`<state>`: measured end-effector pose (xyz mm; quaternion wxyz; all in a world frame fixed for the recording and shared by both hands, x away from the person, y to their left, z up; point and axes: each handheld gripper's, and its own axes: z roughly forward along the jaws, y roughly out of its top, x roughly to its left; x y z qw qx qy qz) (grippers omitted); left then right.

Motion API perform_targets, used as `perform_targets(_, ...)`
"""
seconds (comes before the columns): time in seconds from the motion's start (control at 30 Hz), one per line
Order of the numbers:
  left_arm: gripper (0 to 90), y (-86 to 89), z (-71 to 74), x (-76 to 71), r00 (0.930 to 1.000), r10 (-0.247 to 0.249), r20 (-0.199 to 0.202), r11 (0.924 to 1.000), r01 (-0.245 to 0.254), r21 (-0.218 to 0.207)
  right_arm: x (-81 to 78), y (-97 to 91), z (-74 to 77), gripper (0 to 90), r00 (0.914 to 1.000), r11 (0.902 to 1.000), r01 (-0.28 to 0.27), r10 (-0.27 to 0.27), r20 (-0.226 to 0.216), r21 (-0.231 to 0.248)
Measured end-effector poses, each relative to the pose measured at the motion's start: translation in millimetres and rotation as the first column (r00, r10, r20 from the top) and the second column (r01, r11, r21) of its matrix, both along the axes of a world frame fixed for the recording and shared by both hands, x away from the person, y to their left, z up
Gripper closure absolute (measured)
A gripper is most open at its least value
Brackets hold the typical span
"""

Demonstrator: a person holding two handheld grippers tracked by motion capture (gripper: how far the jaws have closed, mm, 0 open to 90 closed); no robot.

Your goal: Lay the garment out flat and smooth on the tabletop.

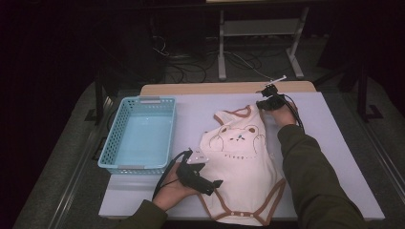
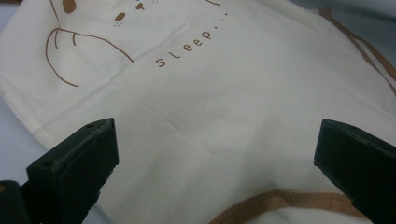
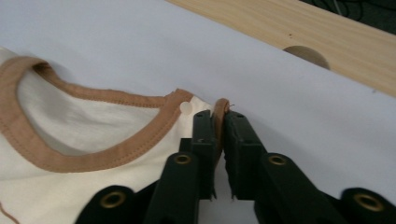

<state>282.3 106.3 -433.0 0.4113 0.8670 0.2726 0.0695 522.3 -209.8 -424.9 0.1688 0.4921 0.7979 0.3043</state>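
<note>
Spread flat on the counter (image 1: pixel 329 143), the baby bodysuit (image 1: pixel 243 167) looks light and limp, best pinched at trimmed edges: right gripper (image 3: pixel 219 116) fingers clamp its shoulder trim, left gripper (image 2: pixel 215 154) fingers gape over its lower half.

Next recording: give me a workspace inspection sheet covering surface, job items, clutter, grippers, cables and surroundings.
Surface: pale table top, wooden strip along its far edge.
Job's things: cream baby bodysuit with bear print lies flat; blue basket beside it holds nothing.
Clutter: nothing seen.
Grippers: left gripper open over the bodysuit's lower part; right gripper pinches the brown shoulder trim.
Cables: one trails from each gripper; more lie on the floor beyond.
Surroundings: dark room, metal frame legs behind the table.
</note>
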Motion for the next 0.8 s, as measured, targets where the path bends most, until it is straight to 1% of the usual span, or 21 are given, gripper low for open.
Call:
perform_targets(0.03, 0.0, 0.0, 0.0, 0.0, 1.0, 0.0, 0.0, 1.0, 0.0, 0.0, 0.0, 0.0, 0.0, 76.5, 1.0, 1.0, 0.0, 0.0, 0.0, 0.0)
perform_targets(0.07, 0.0, 1.0, 0.4, 0.5, 0.9999, -0.01, 0.002, 0.9999, 0.01, 0.013, -1.1, -2.8, -0.3, 68.6, 1.0, 0.9994, 0.006, -0.006, -0.006, 0.033)
perform_targets(0.1, 0.0, 1.0, 0.3, 0.5, 1.0, -0.01, 0.001, 0.9999, 0.01, 0.013, -1.6, -4.4, -0.2, 65.8, 1.0, 0.9992, 0.004, -0.004, -0.001, 0.039)
perform_targets(0.2, 0.0, 1.1, 0.4, 0.4, 1.0, -0.008, 0.001, 0.9999, 0.008, 0.013, -7.5, -10.7, 2.8, 58.7, 0.9999, 0.9962, 0.014, -0.014, 0.008, 0.086)
perform_targets(0.3, 0.0, 1.2, 0.3, 0.9, 1.0, -0.004, 0.0, 0.9999, 0.004, 0.012, -17.7, -16.7, 6.0, 55.9, 0.9998, 0.9932, 0.008, -0.01, 0.016, 0.116)
perform_targets(0.33, 0.0, 1.3, 0.1, 1.0, 1.0, -0.004, -0.001, 0.9999, 0.004, 0.013, -21.9, -19.0, 6.6, 55.7, 0.9998, 0.9932, 0.003, -0.006, 0.019, 0.116)
perform_targets(0.37, 0.0, 1.2, 0.0, 0.9, 1.0, -0.002, -0.002, 0.9999, 0.002, 0.012, -25.8, -21.8, 6.8, 55.2, 0.9999, 0.9929, -0.004, 0.002, 0.016, 0.119)
perform_targets(0.43, 0.0, 1.2, -0.1, 0.8, 1.0, -0.003, -0.002, 0.9999, 0.003, 0.013, -35.2, -26.6, 6.6, 54.5, 0.9998, 0.9902, -0.016, 0.015, 0.009, 0.138)
perform_targets(0.47, 0.0, 1.1, -0.2, 0.6, 1.0, -0.003, 0.0, 0.9999, 0.003, 0.014, -39.6, -28.6, 6.4, 54.4, 0.9998, 0.99, -0.02, 0.021, -0.002, 0.14)
perform_targets(0.6, 0.0, 0.9, 0.0, 0.2, 1.0, -0.003, 0.003, 0.9998, 0.003, 0.019, -59.9, -36.1, 5.6, 53.7, 0.9989, 0.9906, -0.046, 0.046, 0.001, 0.129)
perform_targets(0.63, 0.0, 0.9, 0.0, 0.2, 1.0, -0.003, 0.002, 0.9998, 0.003, 0.02, -65.1, -37.9, 5.9, 53.7, 0.9987, 0.9893, -0.05, 0.051, -0.003, 0.137)
perform_targets(0.7, 0.0, 0.8, -0.2, 0.4, 1.0, 0.0, 0.001, 0.9999, 0.0, 0.017, -75.1, -40.5, 6.7, 53.6, 0.9978, 0.9882, -0.064, 0.066, -0.005, 0.139)
perform_targets(0.8, 0.0, 0.9, -0.2, 0.5, 1.0, 0.002, 0.002, 0.9999, -0.002, 0.016, -89.4, -42.5, 8.3, 53.2, 0.9963, 0.9886, -0.084, 0.086, -0.007, 0.125)
